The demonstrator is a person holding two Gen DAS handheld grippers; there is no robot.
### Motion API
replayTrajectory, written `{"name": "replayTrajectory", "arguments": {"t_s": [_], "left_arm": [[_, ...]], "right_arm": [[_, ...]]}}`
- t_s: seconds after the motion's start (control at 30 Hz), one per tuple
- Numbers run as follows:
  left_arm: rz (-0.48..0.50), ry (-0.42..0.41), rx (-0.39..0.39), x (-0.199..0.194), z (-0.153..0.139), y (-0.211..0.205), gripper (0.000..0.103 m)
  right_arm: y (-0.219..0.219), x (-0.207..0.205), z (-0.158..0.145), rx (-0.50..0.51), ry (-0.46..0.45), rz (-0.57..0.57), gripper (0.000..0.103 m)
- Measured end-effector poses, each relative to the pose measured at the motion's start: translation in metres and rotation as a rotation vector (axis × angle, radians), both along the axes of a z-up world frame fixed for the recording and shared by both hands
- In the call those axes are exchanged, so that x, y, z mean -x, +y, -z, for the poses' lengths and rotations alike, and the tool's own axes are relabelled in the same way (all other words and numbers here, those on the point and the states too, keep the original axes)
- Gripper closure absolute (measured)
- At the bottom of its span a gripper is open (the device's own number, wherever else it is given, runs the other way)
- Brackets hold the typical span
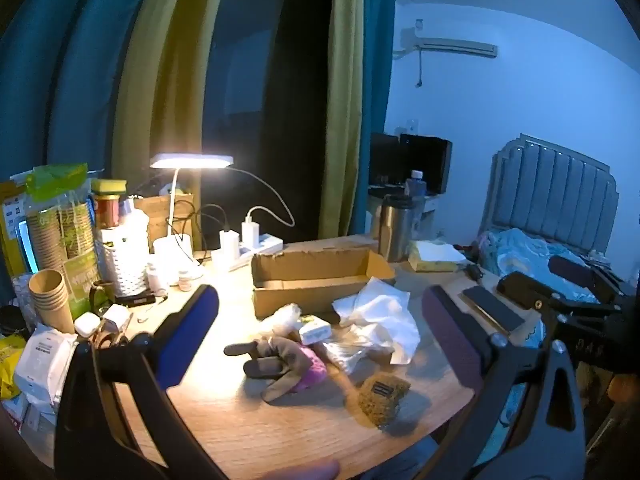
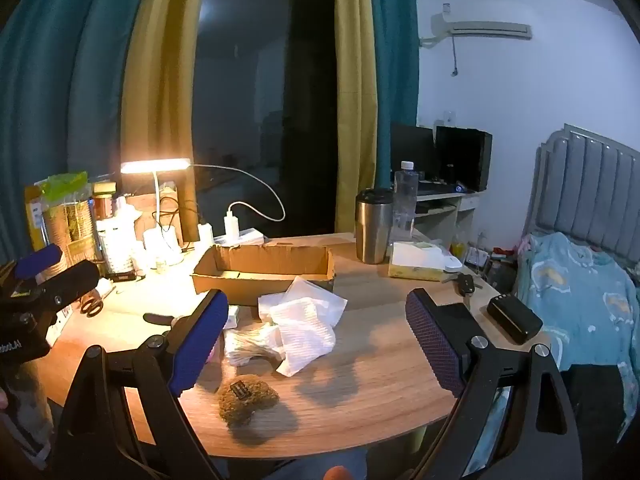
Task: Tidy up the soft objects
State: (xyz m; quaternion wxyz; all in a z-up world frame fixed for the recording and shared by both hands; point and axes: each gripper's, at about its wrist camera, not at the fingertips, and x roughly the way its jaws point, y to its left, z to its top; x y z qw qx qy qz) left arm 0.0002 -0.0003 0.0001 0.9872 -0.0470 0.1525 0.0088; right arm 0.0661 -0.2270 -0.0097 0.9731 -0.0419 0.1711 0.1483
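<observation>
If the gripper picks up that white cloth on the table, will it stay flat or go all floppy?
Probably floppy: the white cloth lies crumpled in soft folds, so it should droop from the pinch. It looks thin, so likely light. Part of it lies over the clear plastic bag, which might drag along.

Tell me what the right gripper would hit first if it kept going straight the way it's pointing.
Probably the crumpled white cloth; the open right gripper points slightly down at it, with the cardboard box behind. Depth is hard to judge.
</observation>
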Motion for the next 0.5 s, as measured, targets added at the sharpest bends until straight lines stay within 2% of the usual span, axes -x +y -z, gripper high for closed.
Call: {"name": "replayTrajectory", "arguments": {"t_s": [0.13, 0.17, 0.5], "left_arm": [[-0.003, 0.005, 0.012, 0.0, 0.001, 0.001, 0.001], [-0.001, 0.009, 0.015, -0.002, 0.002, -0.004, 0.001], [0.028, 0.026, 0.027, 0.0, 0.005, -0.004, 0.001]], "right_arm": [[0.0, 0.001, 0.001, 0.001, 0.004, -0.005, 0.01], [0.0, -0.002, 0.001, -0.005, 0.032, 0.001, 0.01], [0.0, -0.002, 0.004, 0.003, 0.035, -0.002, 0.01]]}}
